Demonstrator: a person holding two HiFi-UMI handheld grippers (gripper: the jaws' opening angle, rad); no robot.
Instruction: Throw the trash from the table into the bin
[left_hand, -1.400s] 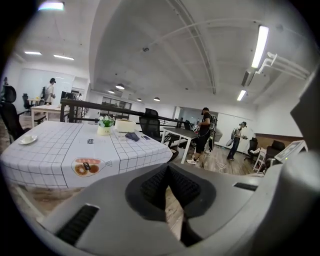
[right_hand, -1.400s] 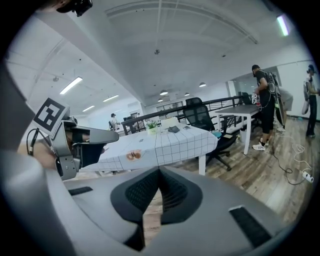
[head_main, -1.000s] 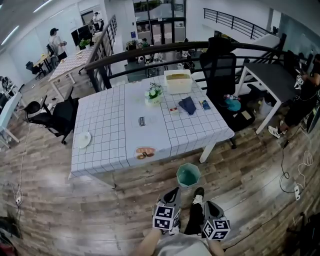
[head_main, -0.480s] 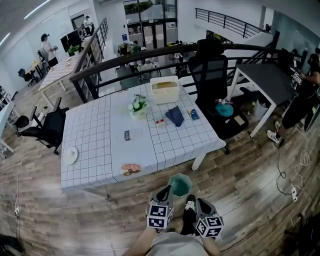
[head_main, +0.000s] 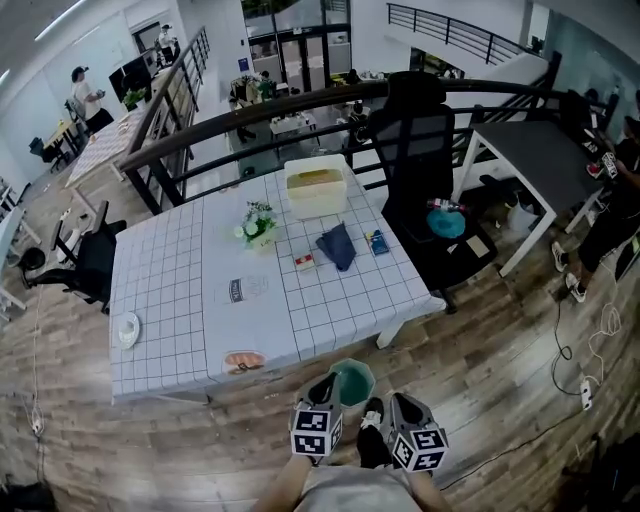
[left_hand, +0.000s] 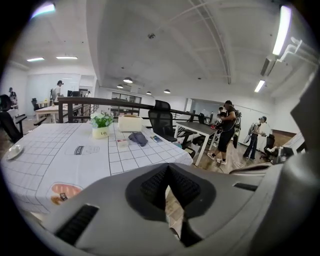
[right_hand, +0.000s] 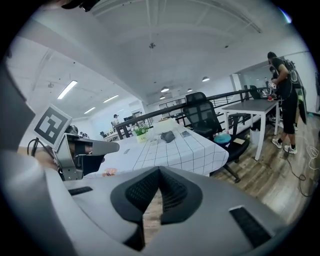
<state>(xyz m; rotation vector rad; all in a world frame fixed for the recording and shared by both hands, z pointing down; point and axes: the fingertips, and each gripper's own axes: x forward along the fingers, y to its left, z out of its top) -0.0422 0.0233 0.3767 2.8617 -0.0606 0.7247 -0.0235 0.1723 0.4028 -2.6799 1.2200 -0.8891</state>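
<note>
A table with a white checked cloth (head_main: 180, 300) carries an orange wrapper (head_main: 244, 360) at its front edge, a small red and white packet (head_main: 305, 262), a blue packet (head_main: 377, 243) and a printed slip (head_main: 236, 290). A teal bin (head_main: 351, 383) stands on the floor just in front of the table. My left gripper (head_main: 326, 386) is shut and empty, its tip at the bin's left rim. My right gripper (head_main: 400, 402) is shut and empty, just right of the bin. In the left gripper view the wrapper (left_hand: 64, 191) lies low on the left beyond the left gripper (left_hand: 167, 172).
On the table also stand a white box (head_main: 315, 190), a potted plant (head_main: 257, 228), a dark blue cloth (head_main: 337, 246) and a white plate (head_main: 128, 328). A black office chair (head_main: 425, 160) and a dark side table (head_main: 530, 150) are to the right. A black railing runs behind.
Both grippers have moved toward the table together. The bin, which lay well ahead of them, is now right at their tips. Both stay shut.
</note>
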